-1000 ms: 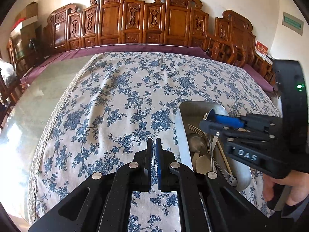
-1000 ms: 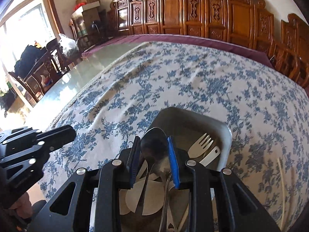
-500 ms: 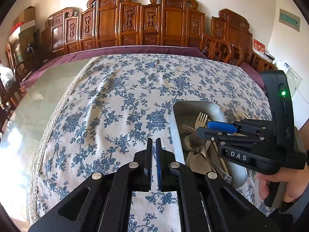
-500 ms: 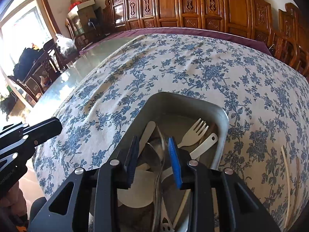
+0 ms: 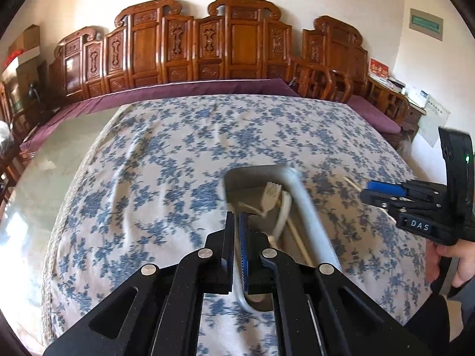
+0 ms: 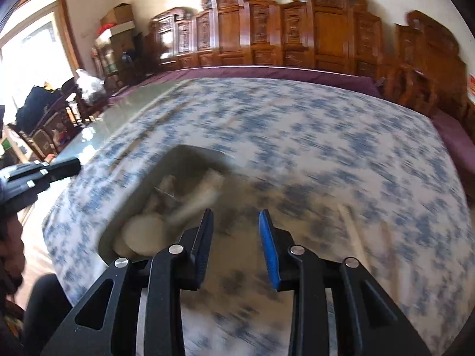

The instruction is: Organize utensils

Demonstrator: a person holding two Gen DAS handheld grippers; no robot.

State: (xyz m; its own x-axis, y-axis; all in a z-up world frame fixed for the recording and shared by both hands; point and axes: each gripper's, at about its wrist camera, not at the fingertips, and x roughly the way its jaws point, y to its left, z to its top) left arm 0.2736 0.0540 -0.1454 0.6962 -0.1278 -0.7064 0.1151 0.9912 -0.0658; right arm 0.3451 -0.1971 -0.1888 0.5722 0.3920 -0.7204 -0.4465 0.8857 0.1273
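Open tablecloth (image 5: pixel 166 160) left of the metal tray (image 5: pixel 308 207) (chairs (image 5: pixel 231 44) line the far edge).

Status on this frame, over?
Left gripper shut, over tray rim. Right gripper open, empty, beside tray. Fork in tray. Nothing blocking.

The counter (image 5: pixel 50 178) is large, with a glossy greenish glass top that shows bare on the left side. A dark purple cloth (image 5: pixel 207 87) runs along its far edge. Most of the counter is covered by a white tablecloth with blue flowers (image 5: pixel 178 160), which has a lace border on its left edge and some soft wrinkles. On the tablecloth stands a grey metal tray (image 5: pixel 305 204) with utensils inside, among them a pale fork (image 5: pixel 268 197). Just right of the tray, pale chopsticks (image 5: pixel 351 183) lie directly on the tablecloth; how many, I cannot tell.
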